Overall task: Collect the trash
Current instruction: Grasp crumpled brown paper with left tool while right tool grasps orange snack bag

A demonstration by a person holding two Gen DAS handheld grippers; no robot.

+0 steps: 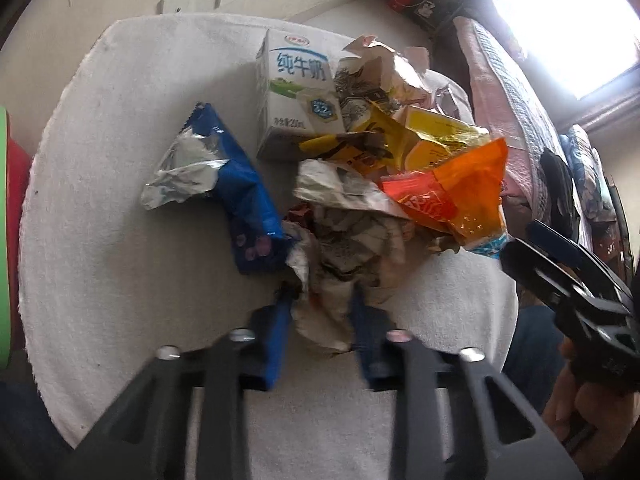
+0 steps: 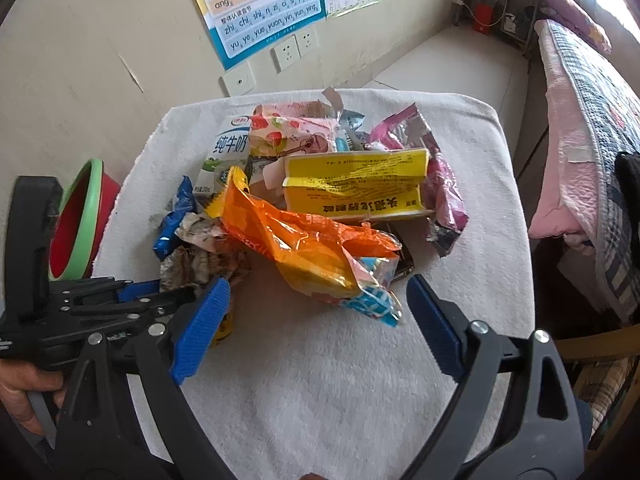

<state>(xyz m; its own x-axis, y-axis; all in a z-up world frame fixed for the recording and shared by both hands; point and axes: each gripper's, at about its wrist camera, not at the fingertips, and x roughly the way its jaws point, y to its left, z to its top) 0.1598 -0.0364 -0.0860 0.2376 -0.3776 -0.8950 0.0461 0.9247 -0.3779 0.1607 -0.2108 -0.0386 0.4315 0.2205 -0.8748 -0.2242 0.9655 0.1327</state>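
A heap of trash lies on a white towel-covered table. It holds a white milk carton, a blue foil wrapper, an orange bag, a yellow box and pink wrappers. My left gripper is shut on a crumpled whitish paper wrapper at the near edge of the heap. My right gripper is open, its blue pads either side of the orange bag's near end, not touching it. The left gripper also shows in the right wrist view.
A red bowl with a green rim stands left of the table, by the wall. A bed with a pink quilt runs along the right. Wall sockets and posters are behind the table. The right gripper shows at the right edge of the left wrist view.
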